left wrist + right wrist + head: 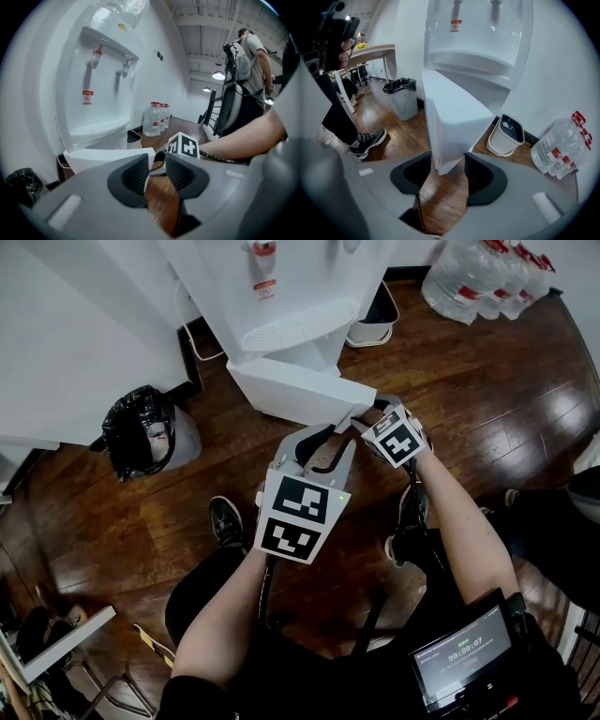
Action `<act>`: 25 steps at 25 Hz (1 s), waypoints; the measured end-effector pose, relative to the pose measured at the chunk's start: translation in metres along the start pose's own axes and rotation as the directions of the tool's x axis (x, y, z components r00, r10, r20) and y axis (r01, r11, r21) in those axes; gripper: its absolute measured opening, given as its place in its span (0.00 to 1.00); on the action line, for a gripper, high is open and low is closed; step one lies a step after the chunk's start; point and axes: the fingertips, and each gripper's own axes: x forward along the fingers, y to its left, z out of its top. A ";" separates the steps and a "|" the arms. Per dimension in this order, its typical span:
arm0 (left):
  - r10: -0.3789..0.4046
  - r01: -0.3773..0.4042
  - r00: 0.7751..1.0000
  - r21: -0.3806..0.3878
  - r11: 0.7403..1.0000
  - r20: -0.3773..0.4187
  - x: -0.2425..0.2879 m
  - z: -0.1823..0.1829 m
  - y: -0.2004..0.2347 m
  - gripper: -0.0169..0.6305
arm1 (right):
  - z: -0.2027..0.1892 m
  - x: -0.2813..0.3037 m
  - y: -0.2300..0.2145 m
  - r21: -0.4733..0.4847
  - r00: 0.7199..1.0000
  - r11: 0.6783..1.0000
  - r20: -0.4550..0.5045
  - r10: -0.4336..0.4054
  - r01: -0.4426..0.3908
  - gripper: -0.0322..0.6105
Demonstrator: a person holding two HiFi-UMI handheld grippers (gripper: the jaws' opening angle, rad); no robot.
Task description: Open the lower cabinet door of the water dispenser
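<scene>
Both jaws of the right gripper (448, 169) are closed on the near edge of the lower cabinet door (454, 117), which is swung out from the water dispenser (478, 42). The left gripper (157, 172) is held nearby, jaws slightly apart, with nothing between them. A small screen (464, 657) is shown by the head view alone.

Head view: steeply down on the tall white plastic water dispenser (234, 287), from above its front. Left gripper view: low and near, before the dispenser. Right gripper view: nearer still, hard against its white open cabinet door (454, 117), common to all three.
</scene>
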 end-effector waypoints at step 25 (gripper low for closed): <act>0.165 -0.164 0.986 -0.068 0.984 -0.003 -0.066 -0.024 0.055 0.23 | -0.011 -0.030 0.111 -0.226 0.987 0.961 -0.025 0.159 -0.160 0.23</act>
